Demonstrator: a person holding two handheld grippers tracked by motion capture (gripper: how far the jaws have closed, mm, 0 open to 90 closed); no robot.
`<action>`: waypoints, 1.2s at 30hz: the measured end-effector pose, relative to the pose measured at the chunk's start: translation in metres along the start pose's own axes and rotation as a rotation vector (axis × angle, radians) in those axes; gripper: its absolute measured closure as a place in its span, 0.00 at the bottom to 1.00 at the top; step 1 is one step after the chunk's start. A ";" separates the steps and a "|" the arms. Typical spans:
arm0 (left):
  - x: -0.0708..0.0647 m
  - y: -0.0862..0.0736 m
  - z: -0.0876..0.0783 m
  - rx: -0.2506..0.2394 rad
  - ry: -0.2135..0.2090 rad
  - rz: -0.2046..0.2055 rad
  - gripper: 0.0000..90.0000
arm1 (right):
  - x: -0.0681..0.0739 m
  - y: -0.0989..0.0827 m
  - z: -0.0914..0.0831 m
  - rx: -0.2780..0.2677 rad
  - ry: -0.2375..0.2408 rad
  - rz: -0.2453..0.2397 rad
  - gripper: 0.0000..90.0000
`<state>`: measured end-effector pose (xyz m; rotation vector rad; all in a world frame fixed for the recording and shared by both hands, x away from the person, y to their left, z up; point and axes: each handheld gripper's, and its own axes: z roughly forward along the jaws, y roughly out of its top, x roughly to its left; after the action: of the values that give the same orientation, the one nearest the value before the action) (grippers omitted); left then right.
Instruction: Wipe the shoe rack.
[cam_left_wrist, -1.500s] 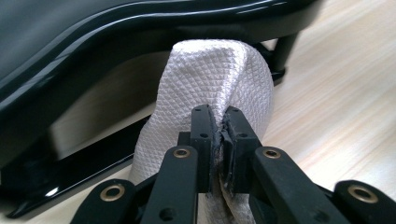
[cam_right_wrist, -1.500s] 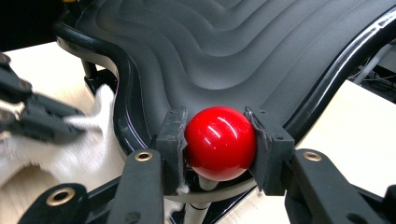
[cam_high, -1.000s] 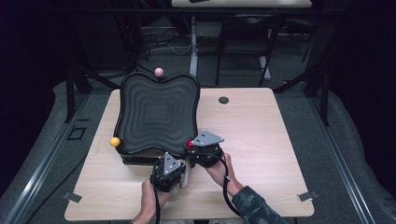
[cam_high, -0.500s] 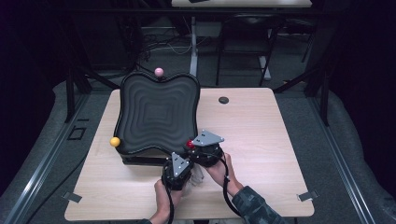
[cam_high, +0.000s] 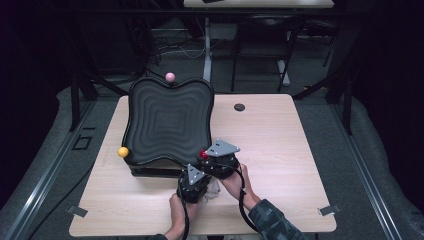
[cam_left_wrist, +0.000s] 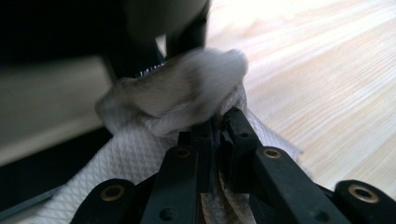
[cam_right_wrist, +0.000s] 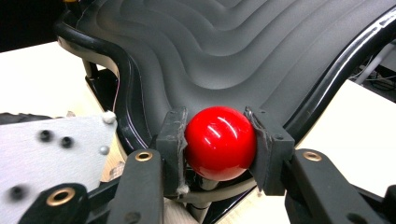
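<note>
Red ball (cam_right_wrist: 220, 142), one of three coloured knobs on a dark ridged tray (cam_high: 167, 122), sits clamped between the jaws of the right gripper (cam_right_wrist: 219, 140) at the tray's near right corner, close to the table's (cam_high: 300, 150) near edge. A yellow ball (cam_high: 123, 152) marks the tray's near left corner and a pink ball (cam_high: 170, 76) tops its far edge. One tray stands tilted on a black base on the left half of the single wooden table. The left gripper (cam_left_wrist: 218, 126), held just beside the right one at the tray's near edge, has its jaws pinched tight on one white cloth (cam_left_wrist: 177, 98), bunched up against the tray's base. Two hands work the two grippers from the table's near edge; one sleeve (cam_high: 272, 222) is visible on the right arm. One small black disc (cam_high: 239, 106) lies apart toward the table's far edge.
</note>
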<state>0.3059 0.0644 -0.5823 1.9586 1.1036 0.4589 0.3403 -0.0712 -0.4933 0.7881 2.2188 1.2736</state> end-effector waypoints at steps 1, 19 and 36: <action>0.001 -0.001 0.000 0.009 -0.004 -0.006 0.93 | 0.000 0.000 0.000 0.000 0.000 0.000 0.67; -0.003 0.009 -0.018 -0.113 0.028 0.033 0.93 | 0.000 0.000 0.000 0.002 -0.001 -0.003 0.67; 0.007 -0.005 -0.012 -0.048 0.049 -0.025 0.92 | 0.000 0.000 0.000 0.000 0.001 -0.001 0.67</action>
<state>0.2998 0.0776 -0.5799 1.8985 1.1362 0.5174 0.3404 -0.0714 -0.4933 0.7872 2.2197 1.2733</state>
